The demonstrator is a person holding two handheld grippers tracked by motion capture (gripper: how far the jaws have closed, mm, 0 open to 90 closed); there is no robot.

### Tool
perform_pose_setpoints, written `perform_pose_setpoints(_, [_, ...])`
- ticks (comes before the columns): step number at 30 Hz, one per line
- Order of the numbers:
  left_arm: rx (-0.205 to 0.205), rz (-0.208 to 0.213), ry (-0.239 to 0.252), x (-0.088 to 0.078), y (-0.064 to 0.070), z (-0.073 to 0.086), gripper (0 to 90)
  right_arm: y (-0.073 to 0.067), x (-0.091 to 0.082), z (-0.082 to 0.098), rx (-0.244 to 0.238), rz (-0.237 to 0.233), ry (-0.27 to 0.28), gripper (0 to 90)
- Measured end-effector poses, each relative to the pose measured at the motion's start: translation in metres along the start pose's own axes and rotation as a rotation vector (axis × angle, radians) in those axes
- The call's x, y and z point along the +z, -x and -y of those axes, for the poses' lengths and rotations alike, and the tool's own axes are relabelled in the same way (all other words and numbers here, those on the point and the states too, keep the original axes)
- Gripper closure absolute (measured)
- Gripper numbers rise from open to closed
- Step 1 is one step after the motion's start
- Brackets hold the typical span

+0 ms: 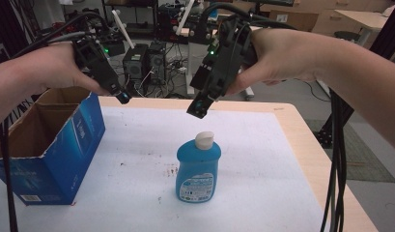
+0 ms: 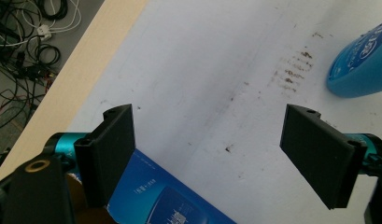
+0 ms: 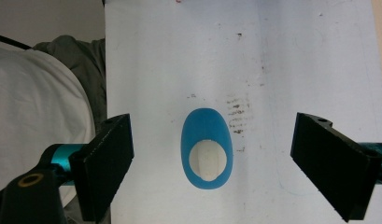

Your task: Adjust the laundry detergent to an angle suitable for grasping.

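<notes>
Blue bottle is stood upright mid-table, untouched; right gripper is held spread directly above its white cap; left gripper is held spread over the cardboard box edge.

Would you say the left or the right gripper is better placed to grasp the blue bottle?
Right: the right gripper hangs open directly above the blue bottle; the left gripper is over the box.

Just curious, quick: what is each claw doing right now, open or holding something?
Left claw: open, holding nothing, above the table beside the blue box.
Right claw: open, holding nothing, directly above the blue bottle.
</notes>
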State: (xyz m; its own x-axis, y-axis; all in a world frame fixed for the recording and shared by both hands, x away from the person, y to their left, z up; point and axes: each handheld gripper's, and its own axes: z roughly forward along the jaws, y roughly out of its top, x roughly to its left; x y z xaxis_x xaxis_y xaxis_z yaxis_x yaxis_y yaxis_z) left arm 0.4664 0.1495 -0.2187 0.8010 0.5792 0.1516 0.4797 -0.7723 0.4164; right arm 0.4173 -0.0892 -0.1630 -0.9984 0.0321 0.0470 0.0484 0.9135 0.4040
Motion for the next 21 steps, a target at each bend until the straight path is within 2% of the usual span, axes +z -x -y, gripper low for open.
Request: perform_pose_setpoints(21, [0.016, 0.026, -0.015, 0.0007, 0.0022, -0.0006, 18.2, -0.0005, -0.0004, 0.0024, -0.001, -0.001, 0.006, 12.4])
